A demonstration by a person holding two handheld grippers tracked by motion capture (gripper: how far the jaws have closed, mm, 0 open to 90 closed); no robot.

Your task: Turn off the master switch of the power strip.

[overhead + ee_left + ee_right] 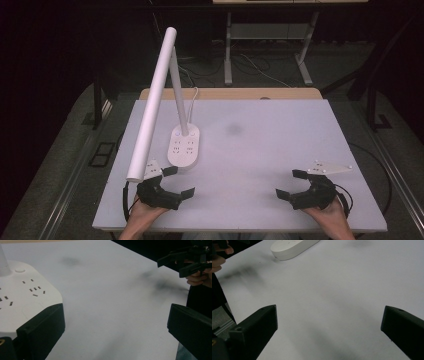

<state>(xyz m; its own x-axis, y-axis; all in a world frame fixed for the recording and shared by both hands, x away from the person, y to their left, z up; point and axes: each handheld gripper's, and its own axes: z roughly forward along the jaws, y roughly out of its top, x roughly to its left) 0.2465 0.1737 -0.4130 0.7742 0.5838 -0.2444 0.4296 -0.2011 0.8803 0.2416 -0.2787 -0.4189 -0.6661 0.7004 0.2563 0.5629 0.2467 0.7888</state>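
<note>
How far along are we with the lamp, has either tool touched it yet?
Nothing looks done yet. The desk lamp stands upright on the table, with its long white head angled down toward the left tool. That tool is open and empty beside the lamp base. The right tool is open too, far from it. Any grasp or adjustment is still ahead.

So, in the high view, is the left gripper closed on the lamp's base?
No, the left gripper has its fingers spread wide open near the white lamp base, gripping nothing.
</note>
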